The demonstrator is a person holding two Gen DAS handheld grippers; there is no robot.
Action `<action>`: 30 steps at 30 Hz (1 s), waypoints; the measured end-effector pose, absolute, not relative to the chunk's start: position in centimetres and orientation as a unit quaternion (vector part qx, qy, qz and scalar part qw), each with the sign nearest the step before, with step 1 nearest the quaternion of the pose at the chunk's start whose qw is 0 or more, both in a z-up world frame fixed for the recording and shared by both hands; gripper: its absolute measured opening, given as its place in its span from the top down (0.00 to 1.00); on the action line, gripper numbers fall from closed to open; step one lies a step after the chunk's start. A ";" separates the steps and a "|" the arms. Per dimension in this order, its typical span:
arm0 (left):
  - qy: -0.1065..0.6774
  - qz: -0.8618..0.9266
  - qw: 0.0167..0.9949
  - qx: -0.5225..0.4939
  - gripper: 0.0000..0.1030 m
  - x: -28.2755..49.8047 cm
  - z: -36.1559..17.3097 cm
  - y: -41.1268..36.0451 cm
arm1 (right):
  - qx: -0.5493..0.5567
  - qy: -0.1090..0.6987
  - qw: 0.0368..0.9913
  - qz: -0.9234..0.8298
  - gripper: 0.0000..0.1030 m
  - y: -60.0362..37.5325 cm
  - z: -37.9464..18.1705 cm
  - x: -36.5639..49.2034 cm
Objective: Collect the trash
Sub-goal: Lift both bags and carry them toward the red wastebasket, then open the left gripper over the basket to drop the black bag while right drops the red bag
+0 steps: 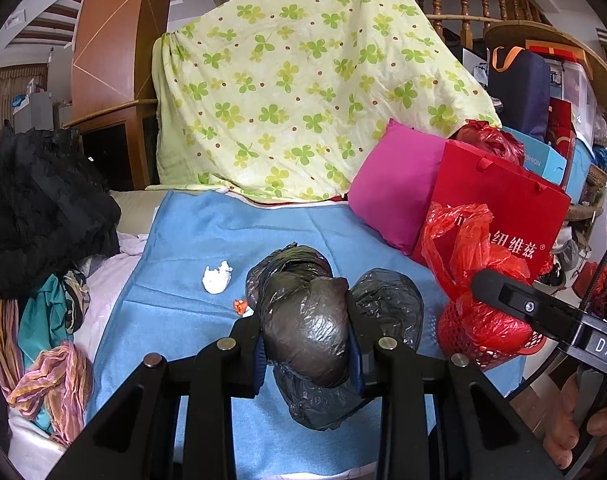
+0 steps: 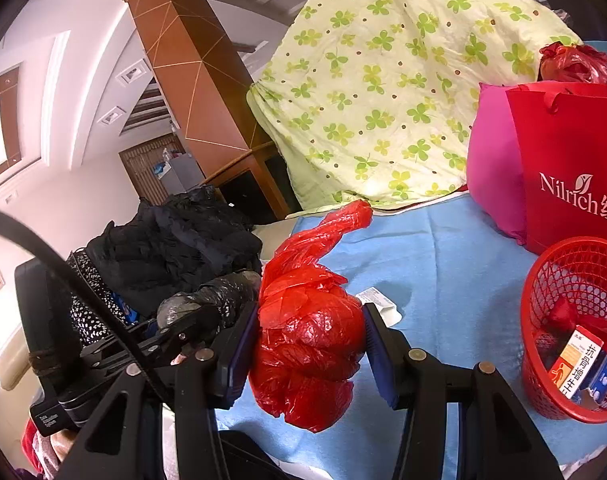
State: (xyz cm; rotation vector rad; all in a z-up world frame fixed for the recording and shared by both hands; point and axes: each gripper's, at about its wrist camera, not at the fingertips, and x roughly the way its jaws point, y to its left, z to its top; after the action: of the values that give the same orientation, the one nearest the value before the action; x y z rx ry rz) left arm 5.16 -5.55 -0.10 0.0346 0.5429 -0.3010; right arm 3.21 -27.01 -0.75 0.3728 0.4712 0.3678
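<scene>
Two bagged bundles of trash, one per tong, both lifted above the pale blue blanket (image 1: 191, 240).

Item 1: crumpled black plastic bag (image 1: 307, 332), stuffed and knotted. Clenched between the pads of the left gripper (image 1: 308, 344), its bulk bulging ahead of and below the jaws.

Item 2: wadded red plastic bag (image 2: 307, 344) with a loose tail rising ahead. Grasped by the right gripper (image 2: 309, 344), pads pressed into both flanks.

Item 3: red plastic mesh basket (image 2: 571, 320), standing on the blanket to the right of the right tongs, already holding small cartons. Apparently the collection bin.

Item 4: loose scraps uncollected: a crumpled white tissue (image 1: 216, 277) ahead and left of the left tongs, a small orange-and-white wrapper (image 1: 241, 307) just left of them, and a flat white packet (image 2: 377, 300) just beyond the right tongs.

Surroundings: red paper gift bag (image 2: 571, 168) and magenta cushion (image 1: 395, 192) beyond the basket; black garment heap (image 1: 39, 200) far left.

Step judged: carrying to the bin. Next calls for bringing each bundle over the basket mouth before loosening, red one nearest.
</scene>
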 end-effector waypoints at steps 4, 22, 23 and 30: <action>0.271 -0.144 0.951 0.020 0.67 5.4 -0.2 -6.2 | 0.186 0.232 0.937 0.182 0.48 -27.1 -0.8 3.2; 0.278 -0.156 0.946 0.059 0.67 5.5 -0.4 -9.8 | 0.220 0.212 0.937 0.169 0.48 -30.4 -1.3 2.2; 0.279 -0.157 0.945 0.061 0.67 5.5 -0.4 -10.1 | 0.223 0.211 0.937 0.169 0.48 -30.7 -1.3 2.1; 0.280 -0.170 0.942 0.074 0.67 4.9 -0.6 -12.1 | 0.238 0.204 0.937 0.157 0.48 -32.5 -1.5 1.6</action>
State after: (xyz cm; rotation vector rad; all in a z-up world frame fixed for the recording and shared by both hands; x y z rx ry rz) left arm 4.95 -12.09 -0.64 0.1500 0.5712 -0.3472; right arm 1.62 -32.48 -1.51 0.4855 0.4166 0.3213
